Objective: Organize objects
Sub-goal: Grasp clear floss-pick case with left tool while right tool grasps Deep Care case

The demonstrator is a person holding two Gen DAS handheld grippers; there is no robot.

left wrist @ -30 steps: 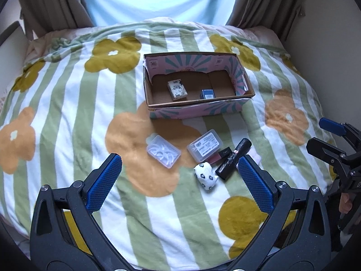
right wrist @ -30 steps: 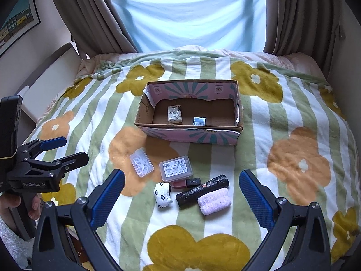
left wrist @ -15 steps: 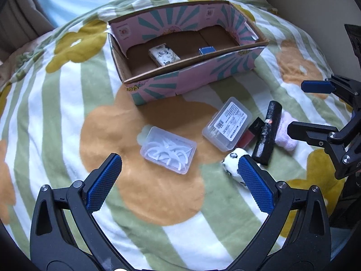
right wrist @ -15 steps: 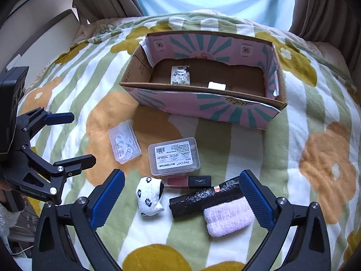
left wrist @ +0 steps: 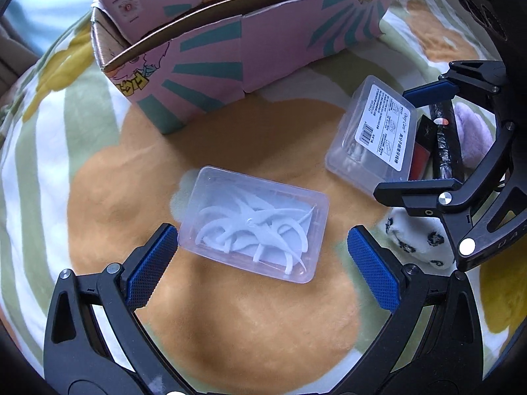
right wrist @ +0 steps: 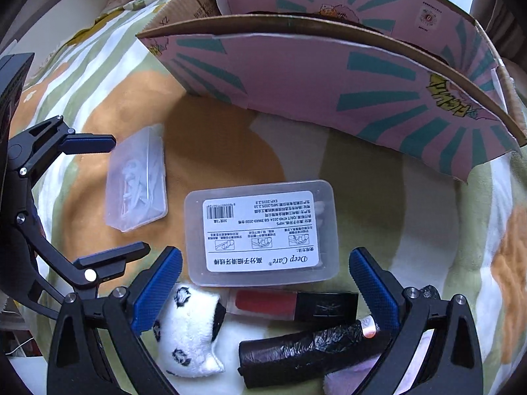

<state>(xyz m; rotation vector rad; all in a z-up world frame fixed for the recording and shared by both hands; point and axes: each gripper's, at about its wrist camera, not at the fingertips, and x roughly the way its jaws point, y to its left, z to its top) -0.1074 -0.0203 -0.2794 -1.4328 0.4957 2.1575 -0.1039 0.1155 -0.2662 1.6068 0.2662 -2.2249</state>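
Both hand-held grippers, left (left wrist: 260,256) and right (right wrist: 265,283), gape wide; the cardboard box (right wrist: 329,75) wall hides its contents.

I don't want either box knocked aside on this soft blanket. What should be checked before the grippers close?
1. Left gripper open: ok.
2. Clear floss-pick box centred between its fingers: not ok, it sits mostly ahead of the tips.
3. Right gripper open: ok.
4. Labelled box within its span: ok, though mostly ahead of the tips.
5. Lipstick clear of that box: not ok, right against it.
6. Space in the cardboard box: cannot tell.
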